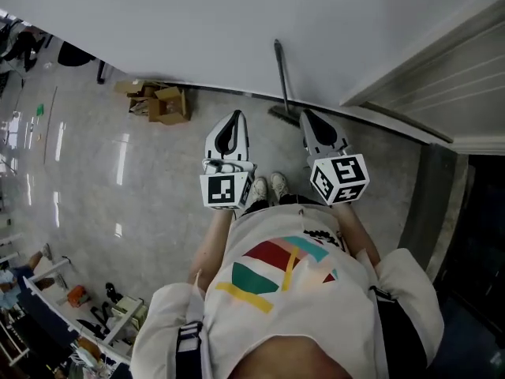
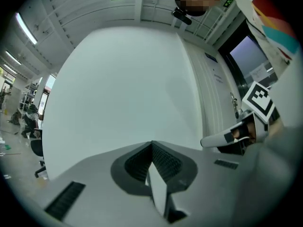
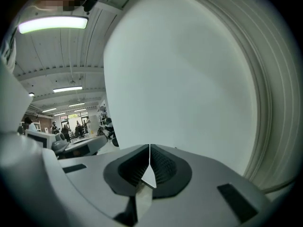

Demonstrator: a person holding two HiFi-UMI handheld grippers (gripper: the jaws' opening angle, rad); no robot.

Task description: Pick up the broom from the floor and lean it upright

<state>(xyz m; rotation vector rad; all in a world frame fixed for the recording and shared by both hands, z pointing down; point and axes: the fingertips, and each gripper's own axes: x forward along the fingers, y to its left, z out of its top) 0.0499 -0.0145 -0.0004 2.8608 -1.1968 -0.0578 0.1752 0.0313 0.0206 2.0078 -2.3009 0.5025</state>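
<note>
Cardboard boxes (image 1: pixel 162 103) sit on the grey floor (image 1: pixel 142 180) at the far left, against the foot of the white wall (image 1: pixel 197 22). Their flaps are open, but what is in them cannot be made out. Nearer, at the left edge, a white rack (image 1: pixel 55 279) holds small items too tiny to name.

The left tool (image 1: pixel 233 123) is clenched on nothing and faces the bare wall. Just right of it the broom (image 1: pixel 279 73) stands upright, with its handle against the wall and its head on the floor at the base. The right tool (image 1: pixel 308 121) is likewise clenched and empty, with its tip close beside the broom's head.

The leaning looks done. What remains is probably to draw both tools clear without brushing the handle, and to check that the head sits firm so the broom cannot slide sideways.
</note>
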